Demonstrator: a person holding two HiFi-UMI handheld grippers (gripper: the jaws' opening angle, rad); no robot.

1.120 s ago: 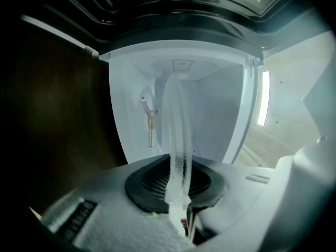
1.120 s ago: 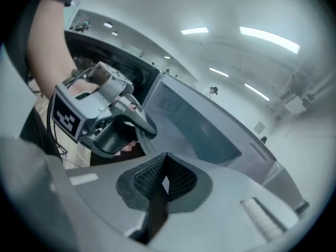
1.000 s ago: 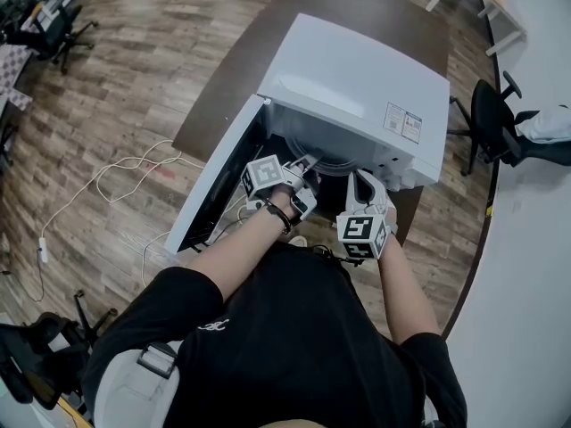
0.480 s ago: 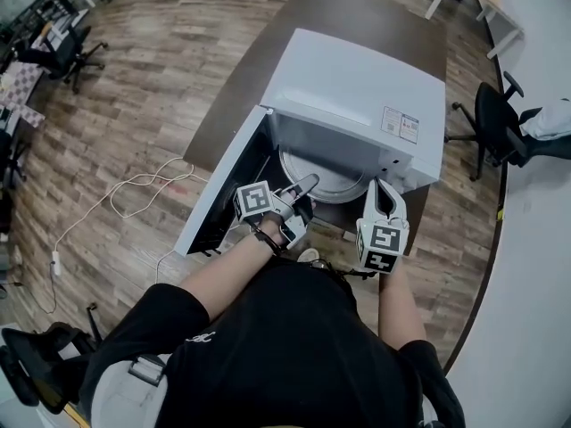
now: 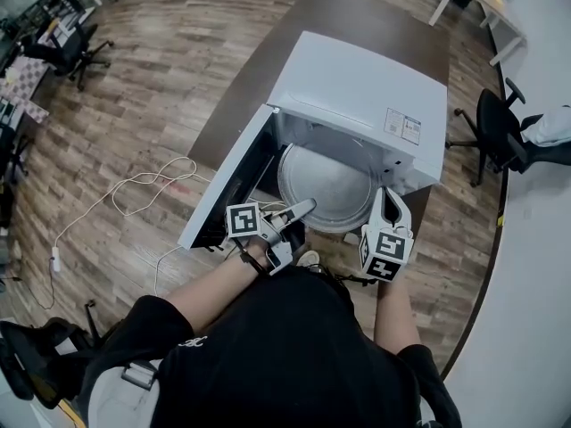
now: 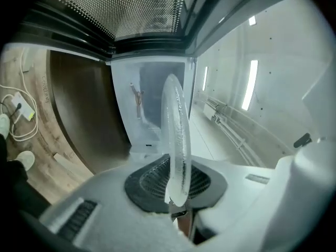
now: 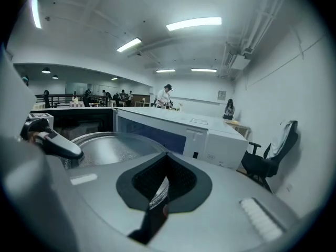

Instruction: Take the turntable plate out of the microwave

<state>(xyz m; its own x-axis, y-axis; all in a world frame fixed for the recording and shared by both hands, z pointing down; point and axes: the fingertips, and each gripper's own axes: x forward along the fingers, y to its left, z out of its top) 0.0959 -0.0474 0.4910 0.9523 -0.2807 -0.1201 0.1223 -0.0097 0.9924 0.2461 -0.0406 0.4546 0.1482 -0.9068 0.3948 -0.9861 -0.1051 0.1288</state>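
The round glass turntable plate point(image 5: 326, 185) sticks mostly out of the open white microwave point(image 5: 361, 96), held level in front of its cavity. My left gripper point(image 5: 294, 210) is shut on the plate's near left rim. In the left gripper view the plate point(image 6: 176, 135) stands edge-on between the pads of that gripper point(image 6: 176, 190). My right gripper point(image 5: 385, 217) is shut on the plate's right rim. In the right gripper view a sliver of the plate point(image 7: 110, 148) runs into the shut jaws of that gripper point(image 7: 160, 190), and the left gripper point(image 7: 52, 140) shows across the plate.
The microwave door point(image 5: 227, 185) hangs open to the left, close beside my left hand. The microwave stands on a dark brown table point(image 5: 357, 16). White cables point(image 5: 134, 185) lie on the wooden floor at left. A black office chair point(image 5: 491, 123) stands at right.
The plate has slid out of the microwave cavity toward the person. Both grippers drew back and rose with it, the left one farther.
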